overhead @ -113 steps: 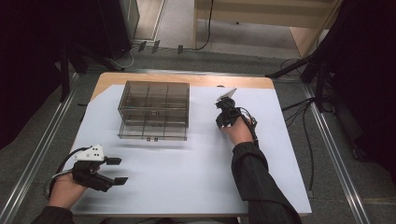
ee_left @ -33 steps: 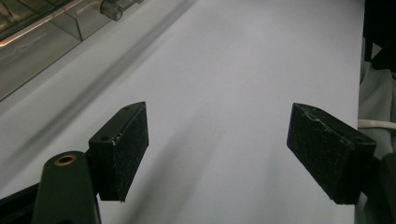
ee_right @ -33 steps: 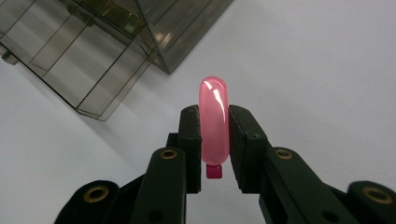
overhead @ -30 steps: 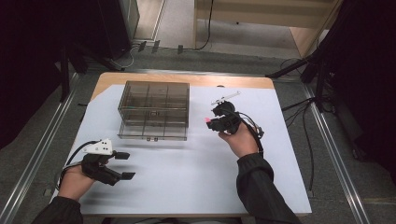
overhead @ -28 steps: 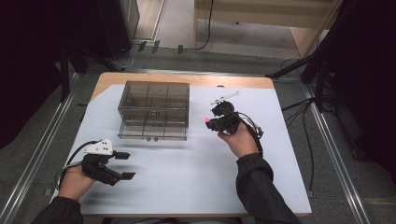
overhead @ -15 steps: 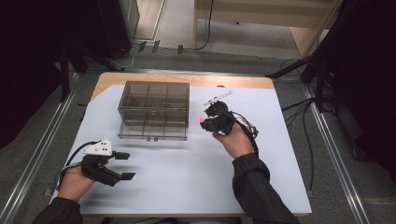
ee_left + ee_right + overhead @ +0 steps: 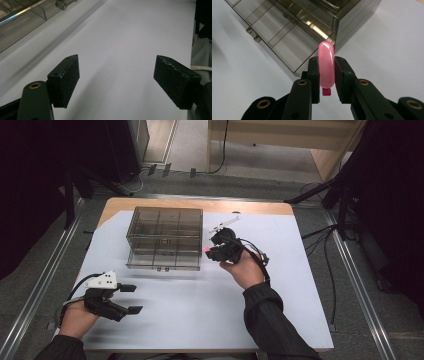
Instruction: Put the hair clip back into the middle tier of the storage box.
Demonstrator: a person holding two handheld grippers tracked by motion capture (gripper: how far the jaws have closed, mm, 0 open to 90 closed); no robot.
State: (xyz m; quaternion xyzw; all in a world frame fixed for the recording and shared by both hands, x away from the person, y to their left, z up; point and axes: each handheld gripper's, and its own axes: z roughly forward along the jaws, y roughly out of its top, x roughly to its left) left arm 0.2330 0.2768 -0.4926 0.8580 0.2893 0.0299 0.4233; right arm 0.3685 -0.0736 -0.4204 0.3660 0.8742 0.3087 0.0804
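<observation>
One pink oblong capsule-shaped piece (image 7: pixel 326 65) stands upright, clamped between the right tool's (image 7: pixel 210 251) jaws, just right of the smoky drawer cabinet (image 7: pixel 165 237), while the left tool (image 7: pixel 131 299) gapes empty, farther off.

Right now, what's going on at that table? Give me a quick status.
Right gripper shut on pink capsule, beside smoky drawer box. Left gripper open over the white table. Drawers look closed.

- Right gripper (image 7: pixel 209 251) holds a small pink object (image 7: pixel 206 250) just beside the smoky clear drawer box (image 7: pixel 165 237)
- Left gripper (image 7: pixel 131 298), jaws apart, near the white table's (image 7: pixel 200 315) front-left corner
</observation>
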